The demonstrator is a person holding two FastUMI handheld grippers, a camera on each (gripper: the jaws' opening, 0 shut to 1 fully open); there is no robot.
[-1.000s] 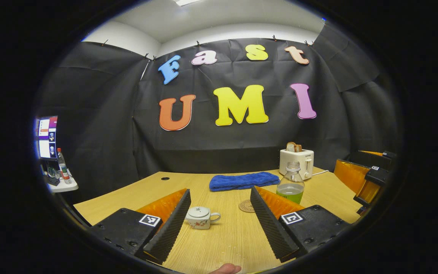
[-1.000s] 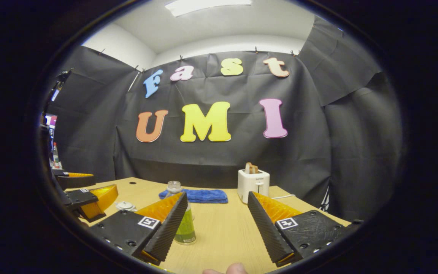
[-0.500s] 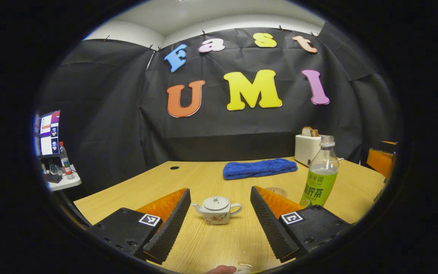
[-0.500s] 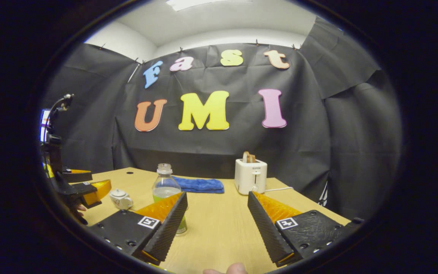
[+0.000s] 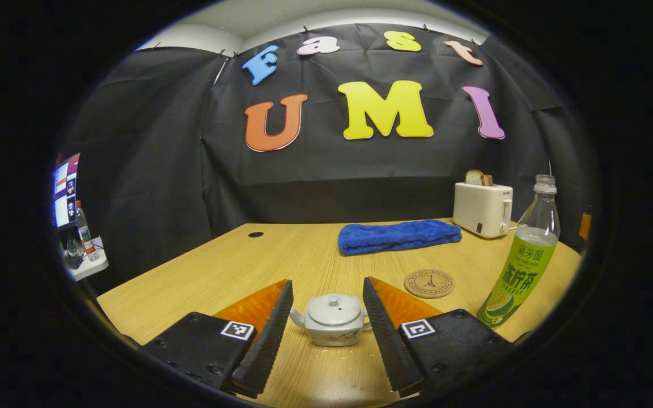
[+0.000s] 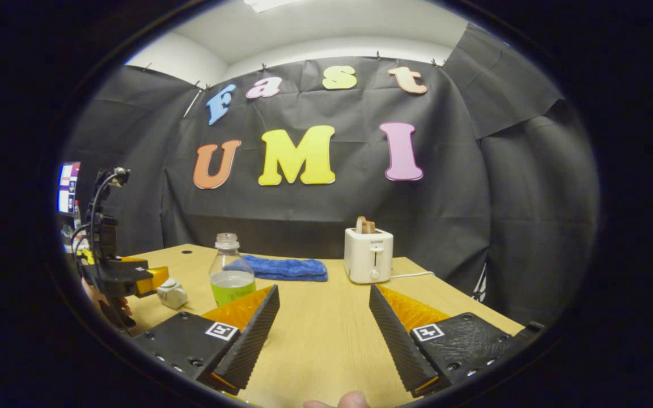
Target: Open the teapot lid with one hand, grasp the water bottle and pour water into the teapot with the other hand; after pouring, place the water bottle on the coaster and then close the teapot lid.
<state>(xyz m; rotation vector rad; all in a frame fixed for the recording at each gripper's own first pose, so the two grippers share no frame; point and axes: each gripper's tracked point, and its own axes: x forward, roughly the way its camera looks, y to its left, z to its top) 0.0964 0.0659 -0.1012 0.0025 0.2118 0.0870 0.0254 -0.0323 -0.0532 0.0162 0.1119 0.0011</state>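
Fingers of the left gripper [image 5: 326,334] spread wide, one on each side of the small white teapot [image 5: 332,327], flanking the body without visibly pressing. Lid [image 5: 334,309] seated on the pot, a tiny knob [image 5: 333,297] at its centre. Looks like glazed ceramic: hard, slick, brittle, light enough to skid or tip if nudged sideways. Best taken by the knob from above with a narrow pinch, not by the smooth dome; a loose lid probably lifts with little force.

Further out on the tabletop [image 5: 281,255], a round cork coaster [image 5: 429,283] just beyond the teapot, then the water bottle [image 5: 521,258] standing upright, cap off, roughly half full of liquid. Thin clear plastic, likely to dent under a hard squeeze; mid-body around the label seems the safest hold.

Fingers of the right gripper [image 6: 323,331] wide apart over bare wood, holding nothing, the bottle just left of them.
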